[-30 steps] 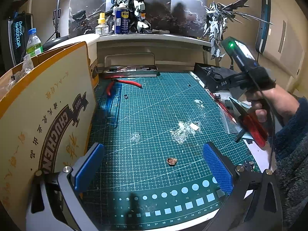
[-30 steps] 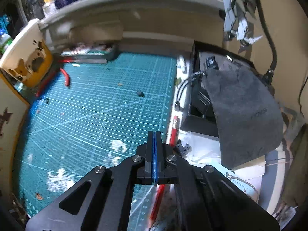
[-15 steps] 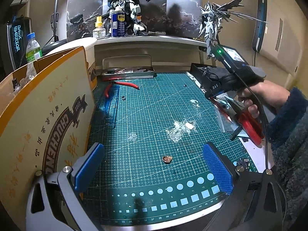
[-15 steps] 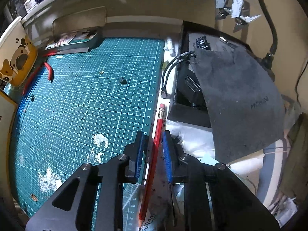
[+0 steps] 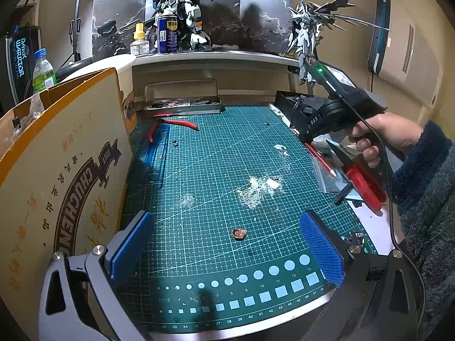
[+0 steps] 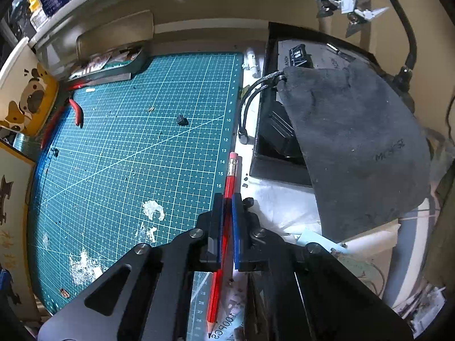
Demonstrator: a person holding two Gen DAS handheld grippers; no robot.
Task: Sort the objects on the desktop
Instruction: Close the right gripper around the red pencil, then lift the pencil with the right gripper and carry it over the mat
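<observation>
- Right gripper (image 6: pixel 226 213), in your right wrist view: its blue pads (image 6: pixel 236 227) are pinched on the red pencil (image 6: pixel 231 183), having just closed around it. The pencil lies along the right edge of the green cutting mat (image 6: pixel 128 156), eraser end away from you, so you hold it mid-shaft, probably to keep it level when lifted.
- Left gripper (image 5: pixel 227 253), in your left wrist view: its jaws are spread wide with nothing between them, hovering over the mat's near edge, seemingly kept back to leave your right hand (image 5: pixel 381 136) room. The pencil (image 5: pixel 321 160) shows beneath that hand.
</observation>
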